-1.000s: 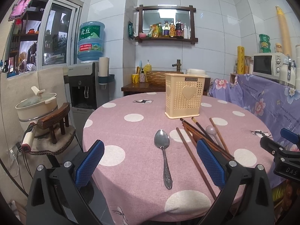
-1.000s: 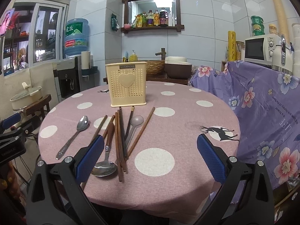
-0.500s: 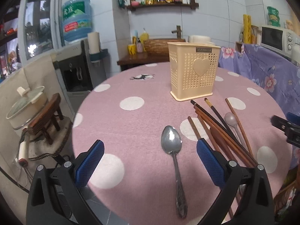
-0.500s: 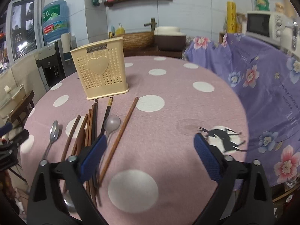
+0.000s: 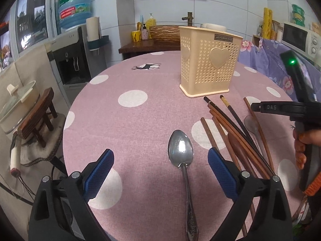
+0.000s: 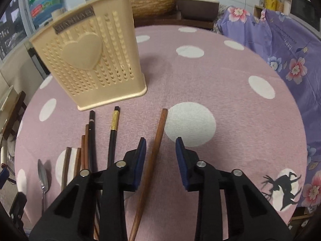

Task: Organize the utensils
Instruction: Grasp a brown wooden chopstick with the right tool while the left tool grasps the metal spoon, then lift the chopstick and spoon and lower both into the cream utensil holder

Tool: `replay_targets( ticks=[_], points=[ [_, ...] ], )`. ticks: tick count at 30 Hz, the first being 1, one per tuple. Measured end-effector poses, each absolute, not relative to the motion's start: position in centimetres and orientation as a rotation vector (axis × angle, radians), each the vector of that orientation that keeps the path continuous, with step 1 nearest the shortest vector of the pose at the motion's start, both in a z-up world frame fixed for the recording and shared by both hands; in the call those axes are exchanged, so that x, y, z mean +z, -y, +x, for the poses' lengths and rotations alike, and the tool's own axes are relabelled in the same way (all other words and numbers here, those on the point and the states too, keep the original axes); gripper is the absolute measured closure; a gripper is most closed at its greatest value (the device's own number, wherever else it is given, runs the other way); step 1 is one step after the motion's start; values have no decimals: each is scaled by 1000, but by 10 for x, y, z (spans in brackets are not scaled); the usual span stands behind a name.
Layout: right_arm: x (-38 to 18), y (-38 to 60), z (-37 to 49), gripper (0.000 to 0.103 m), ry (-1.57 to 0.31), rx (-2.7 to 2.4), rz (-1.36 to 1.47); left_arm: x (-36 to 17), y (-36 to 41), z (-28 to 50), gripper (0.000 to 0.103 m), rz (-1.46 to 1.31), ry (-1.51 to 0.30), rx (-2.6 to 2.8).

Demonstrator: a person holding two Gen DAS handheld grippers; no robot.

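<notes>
A cream perforated utensil holder (image 5: 208,64) with a heart stands on the pink dotted tablecloth (image 5: 128,120); it also shows in the right wrist view (image 6: 90,64). A metal spoon (image 5: 181,156) lies between the open fingers of my left gripper (image 5: 160,167), which hovers above it. Several brown and black chopsticks (image 5: 230,128) lie to its right. My right gripper (image 6: 160,156) is partly closed, with a lone brown chopstick (image 6: 154,150) lying between its jaws near the left pad. Other chopsticks (image 6: 90,140) lie to its left.
The table edge falls off at the left, by a small wooden stool (image 5: 38,118) and a water dispenser (image 5: 74,60). A purple floral cloth (image 6: 291,46) covers furniture at the right. A counter with a basket (image 5: 164,32) stands behind the table.
Both grippers have moved forward and down toward the table. The right gripper's jaws have narrowed around the lone brown chopstick. The left gripper now straddles the metal spoon.
</notes>
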State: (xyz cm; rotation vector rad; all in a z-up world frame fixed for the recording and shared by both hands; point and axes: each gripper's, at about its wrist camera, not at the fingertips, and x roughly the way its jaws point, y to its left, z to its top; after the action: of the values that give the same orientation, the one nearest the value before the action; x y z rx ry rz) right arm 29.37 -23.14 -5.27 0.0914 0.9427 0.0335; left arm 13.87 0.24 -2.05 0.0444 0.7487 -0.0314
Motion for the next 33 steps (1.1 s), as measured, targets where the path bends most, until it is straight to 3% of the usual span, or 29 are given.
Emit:
replay_targets(
  ticks=[13,33],
  points=[
    [-62,222,305,91,-931,-5,29,-34,3,144,16,18,-786,-38],
    [-62,227,318,92,-936,-13,53,-54,21,182,54,21,-903,15]
  ],
)
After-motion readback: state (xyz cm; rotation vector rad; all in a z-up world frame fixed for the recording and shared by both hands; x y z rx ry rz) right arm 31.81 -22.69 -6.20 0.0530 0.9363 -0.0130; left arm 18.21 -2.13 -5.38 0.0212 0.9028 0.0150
